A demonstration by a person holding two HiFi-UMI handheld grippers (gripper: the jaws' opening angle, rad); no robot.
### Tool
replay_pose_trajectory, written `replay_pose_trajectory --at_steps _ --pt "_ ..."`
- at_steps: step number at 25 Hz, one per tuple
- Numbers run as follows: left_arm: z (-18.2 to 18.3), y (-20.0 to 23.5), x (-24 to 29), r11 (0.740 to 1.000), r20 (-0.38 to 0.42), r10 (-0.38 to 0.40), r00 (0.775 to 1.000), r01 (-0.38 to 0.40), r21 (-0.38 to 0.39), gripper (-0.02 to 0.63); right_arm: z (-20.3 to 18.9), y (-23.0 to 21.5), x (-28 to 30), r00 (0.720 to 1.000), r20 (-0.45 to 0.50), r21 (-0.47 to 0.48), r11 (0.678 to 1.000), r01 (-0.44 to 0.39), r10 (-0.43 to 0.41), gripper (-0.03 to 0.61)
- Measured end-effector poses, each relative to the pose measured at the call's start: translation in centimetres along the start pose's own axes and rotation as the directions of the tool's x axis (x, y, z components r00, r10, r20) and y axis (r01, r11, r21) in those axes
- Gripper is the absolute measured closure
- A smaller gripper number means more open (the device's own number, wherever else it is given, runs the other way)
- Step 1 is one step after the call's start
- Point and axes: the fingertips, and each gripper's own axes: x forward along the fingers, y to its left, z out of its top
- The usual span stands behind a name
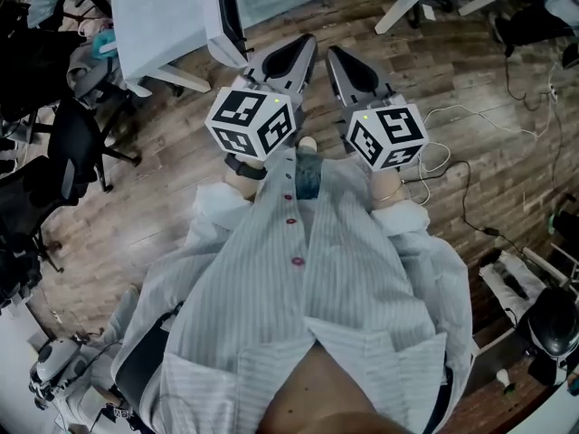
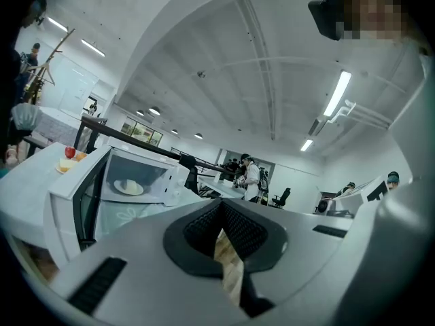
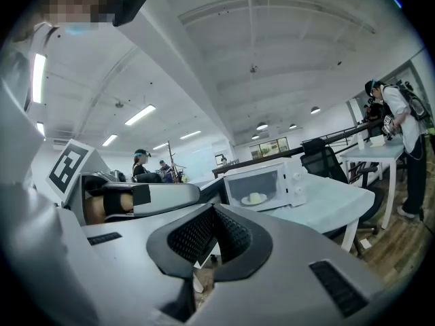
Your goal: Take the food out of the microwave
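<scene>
A white microwave (image 3: 272, 182) stands on a pale table (image 3: 326, 199) some way ahead of both grippers. Its door (image 2: 85, 202) seems to stand open to the left. Inside, a pale lump of food on a white plate (image 3: 255, 198) shows, and the food (image 2: 129, 187) also appears in the left gripper view. My left gripper (image 1: 303, 48) and right gripper (image 1: 339, 57) are held side by side in front of my chest, over the wooden floor. Both are shut with nothing between the pads, as the left gripper (image 2: 221, 212) and the right gripper (image 3: 212, 216) show in their own views.
Red and orange fruit (image 2: 71, 156) sits on top of the microwave. Black office chairs (image 1: 72, 152) stand at the left, and cables (image 1: 470, 152) trail over the floor at the right. Table legs (image 1: 398, 12) lie ahead. People (image 2: 251, 178) stand at desks in the background.
</scene>
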Motion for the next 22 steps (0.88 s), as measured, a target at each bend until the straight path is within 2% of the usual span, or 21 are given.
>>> replay_pose_trajectory --at_steps 14,22 --pt "-0.9 0.4 2.1 1.0 -0.027 0.011 1.0 -0.011 0.005 0.606 -1.4 -1.4 0.6 1.0 -0.026 0.043 0.999 -0.014 0.015 0.546" --pt "-0.4 2.3 5.9 1.0 -0.029 0.006 1.0 -0.006 0.001 0.606 -1.3 -4.6 2.8 0.999 -0.036 0.055 0.998 0.009 -0.008 0.546"
